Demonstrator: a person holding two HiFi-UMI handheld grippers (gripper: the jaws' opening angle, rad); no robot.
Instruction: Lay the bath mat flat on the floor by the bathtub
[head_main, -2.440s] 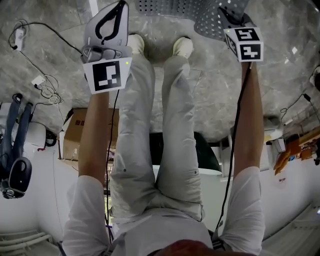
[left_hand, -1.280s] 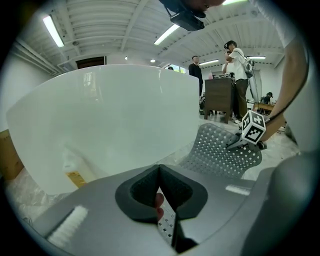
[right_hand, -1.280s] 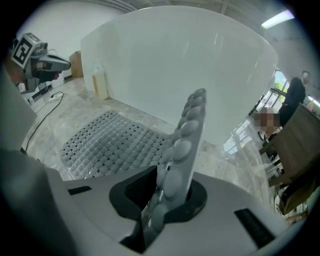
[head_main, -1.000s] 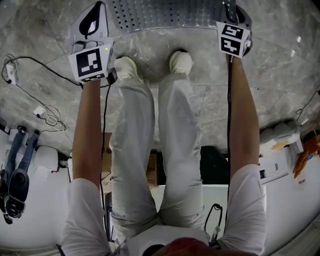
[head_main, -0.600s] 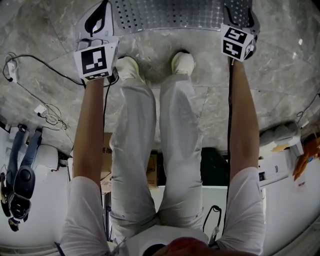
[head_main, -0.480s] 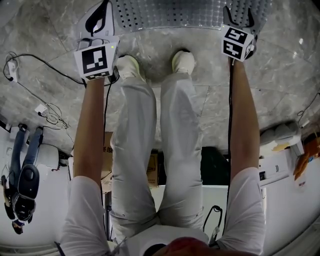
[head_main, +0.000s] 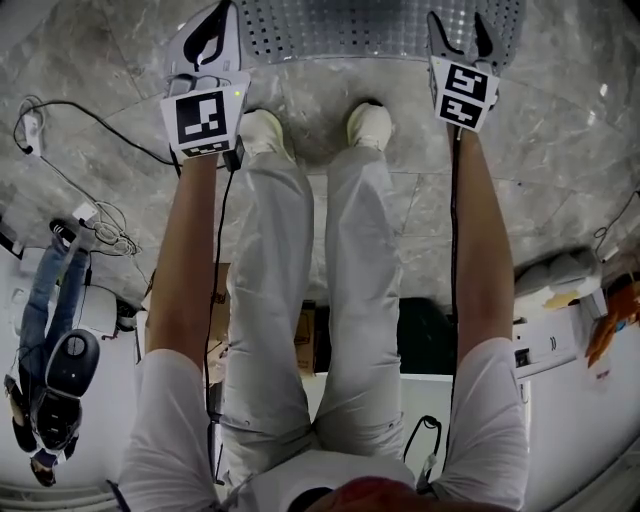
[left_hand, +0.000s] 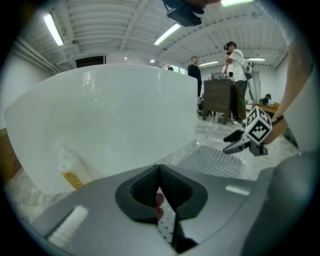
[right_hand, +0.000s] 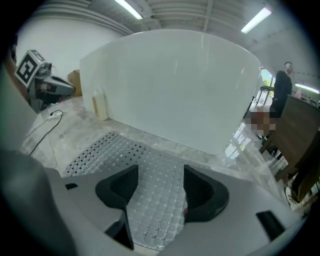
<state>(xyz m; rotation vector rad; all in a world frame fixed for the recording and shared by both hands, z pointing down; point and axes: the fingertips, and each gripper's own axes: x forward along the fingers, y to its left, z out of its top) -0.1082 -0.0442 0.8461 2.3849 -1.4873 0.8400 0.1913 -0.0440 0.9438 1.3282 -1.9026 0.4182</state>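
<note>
Letting go at 1 end, the right claw (head_main: 458, 25) has just sprung wide and lifted off the grey perforated bath mat (head_main: 340, 28). The mat now lies spread on the grey marble floor (head_main: 560, 150) ahead of the person's 2 pale shoes (head_main: 262, 130). A couple of seconds back the same mat hung bunched and higher between both hands. The left claw (head_main: 225, 15) is drawn narrow at the mat's opposite end and appears to pinch that corner. On this showing the laying-down is all but done, with 1 release left.

The head view cuts off just past the mat and shows no tub. The right gripper view fills that in: the tall white bathtub (right_hand: 170, 85) stands just beyond the mat's far edge, with a pale plastic bottle (right_hand: 99, 106) at its foot. Nothing sits between that claw's parted jaws except the mat lying flat beneath them. Only the left gripper view shows the left jaws meeting at the tips, with mat pattern visible in the slit behind. It also shows the right claw hovering over the mat's far end, and bystanders (left_hand: 235, 75) across the hall.
</note>
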